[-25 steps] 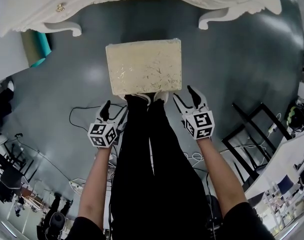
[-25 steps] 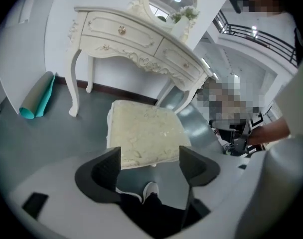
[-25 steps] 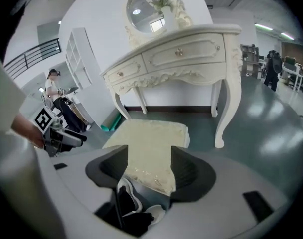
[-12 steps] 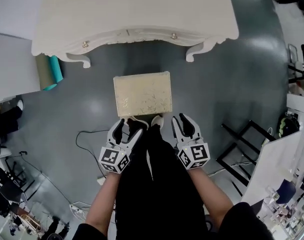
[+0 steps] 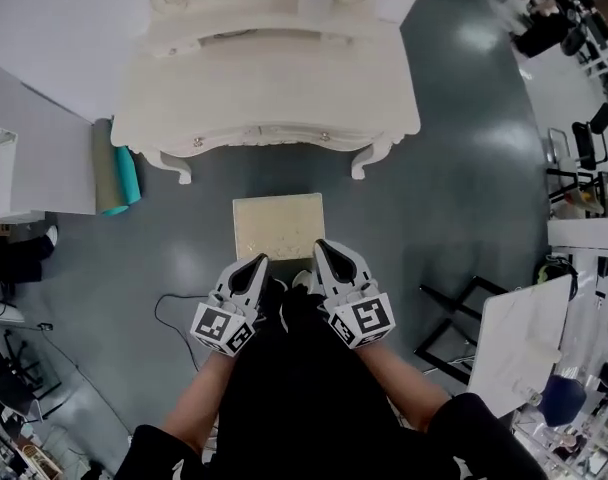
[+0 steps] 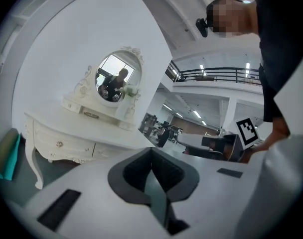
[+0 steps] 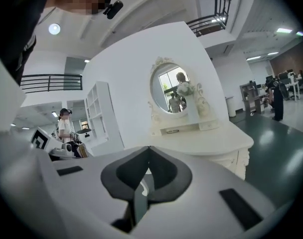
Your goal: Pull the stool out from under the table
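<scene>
Close above the person's legs (image 5: 299, 378), left gripper (image 5: 252, 266) and right gripper (image 5: 325, 254) both clenched on nothing, forearms parallel, pointing forward, just beyond them cream stool (image 5: 278, 226) on grey floor (image 5: 464, 168), clear of white dressing table (image 5: 269, 108)

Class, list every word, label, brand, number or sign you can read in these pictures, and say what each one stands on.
No readable words, numbers or brand names in any view.
Left tool and right tool: square black-and-white marker patterns on each, not letters.
Dressing table and stool: no print visible.
Anything farther off is too small to read.
</scene>
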`<state>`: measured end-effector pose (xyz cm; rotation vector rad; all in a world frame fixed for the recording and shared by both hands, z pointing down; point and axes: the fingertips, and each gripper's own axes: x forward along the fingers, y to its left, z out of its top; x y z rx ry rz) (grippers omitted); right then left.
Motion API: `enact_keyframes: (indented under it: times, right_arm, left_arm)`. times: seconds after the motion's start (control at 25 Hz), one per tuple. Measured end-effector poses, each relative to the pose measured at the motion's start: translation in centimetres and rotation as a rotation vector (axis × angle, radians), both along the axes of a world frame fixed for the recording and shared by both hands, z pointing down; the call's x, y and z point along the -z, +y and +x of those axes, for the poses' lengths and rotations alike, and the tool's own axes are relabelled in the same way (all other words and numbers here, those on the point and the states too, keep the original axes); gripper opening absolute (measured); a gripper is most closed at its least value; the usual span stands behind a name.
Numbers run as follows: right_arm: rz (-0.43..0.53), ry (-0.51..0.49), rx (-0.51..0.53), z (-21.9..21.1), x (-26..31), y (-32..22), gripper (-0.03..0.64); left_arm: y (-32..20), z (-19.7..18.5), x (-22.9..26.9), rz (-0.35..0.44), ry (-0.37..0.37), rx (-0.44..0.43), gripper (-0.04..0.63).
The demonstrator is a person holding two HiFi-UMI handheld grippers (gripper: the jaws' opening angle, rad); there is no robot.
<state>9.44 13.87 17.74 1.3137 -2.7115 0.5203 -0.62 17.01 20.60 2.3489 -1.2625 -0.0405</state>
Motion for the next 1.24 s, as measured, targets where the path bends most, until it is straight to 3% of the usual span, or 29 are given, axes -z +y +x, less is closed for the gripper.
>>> enact_keyframes:
  times: [0.28,0.44,0.64,1.24]
  right_arm:
    - [0.154,-0.043,0.045,-2.5,8.6,0.5,0.017]
    - [0.199,-0.033,0.054,-3.8,10.6,0.5,0.017]
    - [0.208,-0.017,0.045,-3.7,11.7,1.0,0.017]
    - [0.233,-0.022,0.048,-3.4,13.5,1.8,0.017]
  left_arm:
    - [-1.1,0.7,8.4,0.093,-0.085,0.03,0.014]
    - [-1.1,0.0,11.9,0.167,-0.108,0.102,0.014]
    - [-0.6,1.3,13.9,0.234,-0.114,0.088,0.014]
    - [-0.3,1.6,16.0,0.254,-0.064,0.095,0.014]
